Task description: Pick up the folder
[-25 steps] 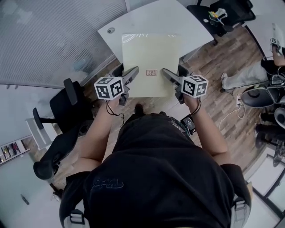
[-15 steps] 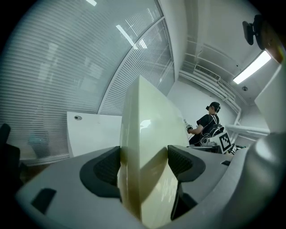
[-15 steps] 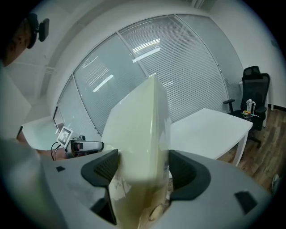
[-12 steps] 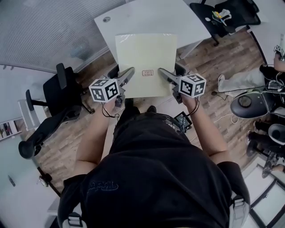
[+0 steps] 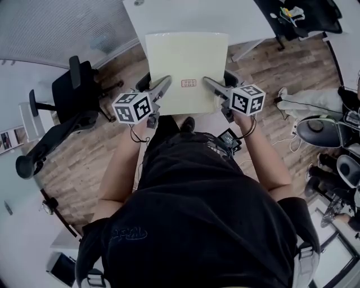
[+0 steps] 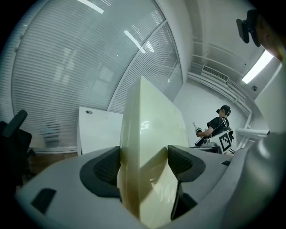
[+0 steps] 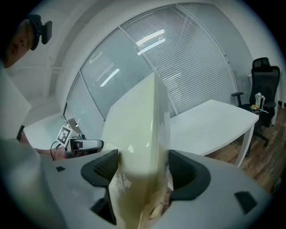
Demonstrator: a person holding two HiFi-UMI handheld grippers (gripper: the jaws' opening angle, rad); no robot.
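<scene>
A pale cream folder (image 5: 187, 62) with a small red label is held up in the air in front of me, past the edge of the white table (image 5: 236, 17). My left gripper (image 5: 164, 85) is shut on its near left edge and my right gripper (image 5: 209, 84) is shut on its near right edge. In the left gripper view the folder (image 6: 149, 147) stands edge-on between the two black pads. The right gripper view shows the folder (image 7: 138, 147) likewise pinched between the pads.
A black office chair (image 5: 73, 93) stands at the left on the wood floor. Another black chair (image 5: 304, 14) with items on it is at the far right. A person (image 6: 219, 125) with a gripper stands in the background. Cables and gear (image 5: 320, 129) lie at the right.
Both grippers have stayed shut on the folder while I stepped back; the table has slid toward the top of the view, so the folder now hangs mostly over the floor.
</scene>
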